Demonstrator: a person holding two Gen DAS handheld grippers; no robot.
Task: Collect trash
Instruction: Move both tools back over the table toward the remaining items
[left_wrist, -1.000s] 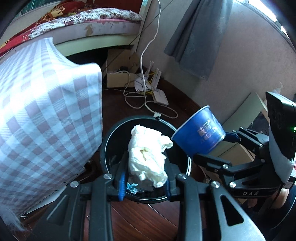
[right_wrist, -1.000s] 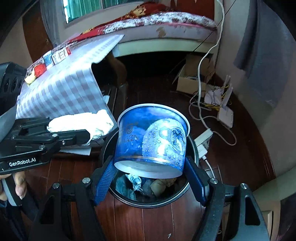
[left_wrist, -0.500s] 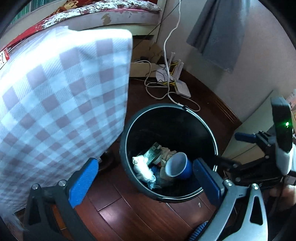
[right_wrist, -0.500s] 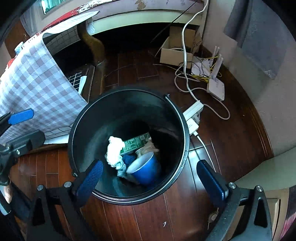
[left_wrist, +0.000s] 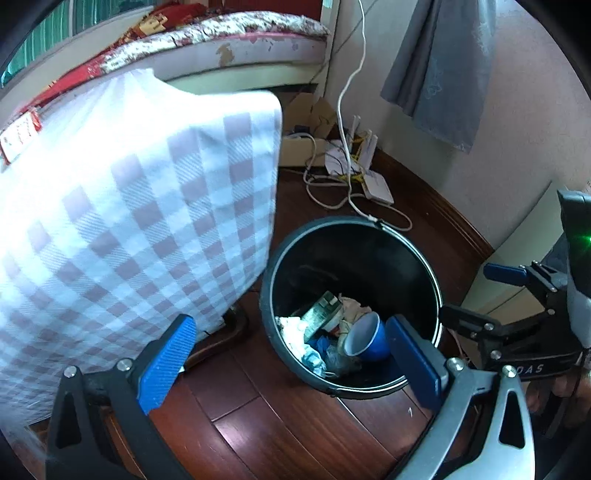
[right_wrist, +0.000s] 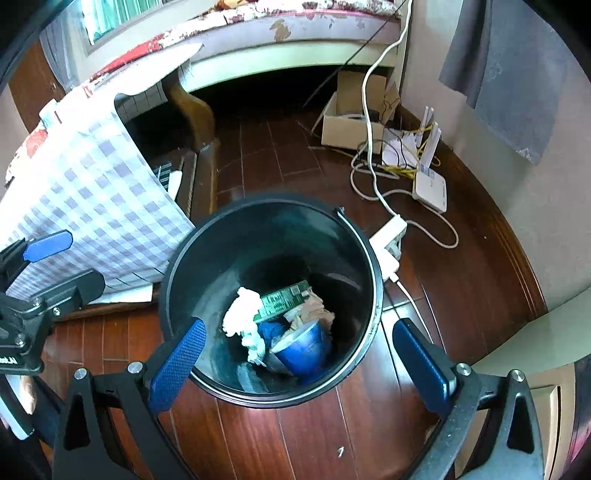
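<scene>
A black trash bin (left_wrist: 351, 221) stands on the wooden floor. In it lie a blue paper cup (left_wrist: 369, 341) on its side, a crumpled white tissue (left_wrist: 291, 332), a green box (left_wrist: 319, 314) and other scraps. My left gripper (left_wrist: 291, 323) hangs open just above the bin's near rim, nothing between its blue pads. In the right wrist view the bin (right_wrist: 273, 199) holds the same cup (right_wrist: 303, 347), tissue (right_wrist: 242, 312) and box (right_wrist: 284, 299). My right gripper (right_wrist: 299, 326) is open and empty over that rim. Each gripper shows in the other's view: right gripper (left_wrist: 476, 295), left gripper (right_wrist: 74, 264).
A table under a checked cloth (left_wrist: 129, 221) stands close to the bin's left side. Behind the bin lie a power strip (right_wrist: 388, 240), a white router (right_wrist: 430, 184), loose cables and a cardboard box (right_wrist: 351, 125). A bed and a grey curtain (left_wrist: 436, 74) stand at the back.
One second ago the left gripper held the tissue and the right gripper held the blue cup over the bin. Both opened wide, and tissue and cup now lie inside the bin.
</scene>
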